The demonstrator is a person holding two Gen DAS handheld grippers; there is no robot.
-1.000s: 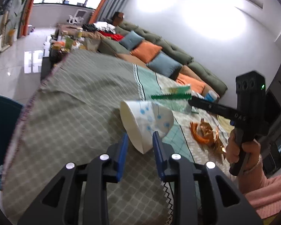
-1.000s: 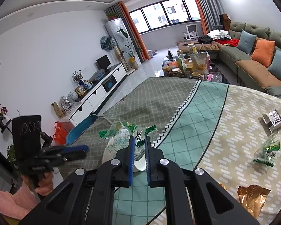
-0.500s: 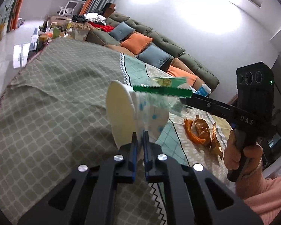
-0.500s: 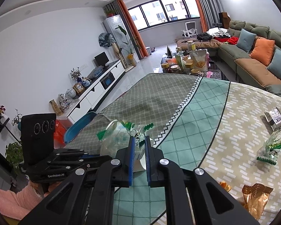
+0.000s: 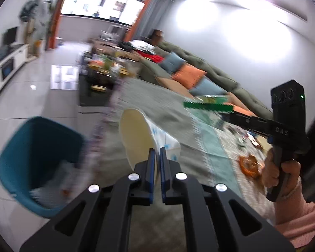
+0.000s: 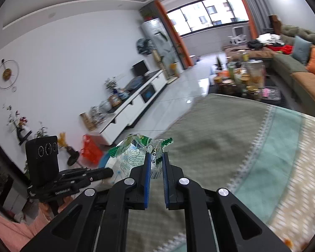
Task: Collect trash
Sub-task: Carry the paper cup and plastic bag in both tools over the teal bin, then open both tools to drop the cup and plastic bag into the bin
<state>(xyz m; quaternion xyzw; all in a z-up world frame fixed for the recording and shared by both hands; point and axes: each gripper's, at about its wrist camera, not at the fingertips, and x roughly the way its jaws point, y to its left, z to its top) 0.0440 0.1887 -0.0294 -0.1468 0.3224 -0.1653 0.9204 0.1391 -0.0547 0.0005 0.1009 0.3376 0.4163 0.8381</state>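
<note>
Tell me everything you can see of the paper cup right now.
The paper cup is white with pale blue dots outside and a plain cream inside. It lies tipped sideways, mouth towards the camera, lifted above the patterned tablecloth. The left gripper is shut on its rim. The right wrist view shows little of it, behind the clear green-edged wrapper.

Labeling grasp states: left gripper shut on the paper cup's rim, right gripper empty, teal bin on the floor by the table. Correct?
Not quite: the right gripper isn't empty; the right wrist view shows it shut on a clear green-edged wrapper. The rest holds: left gripper pinches the paper cup, teal bin on the floor.
</note>
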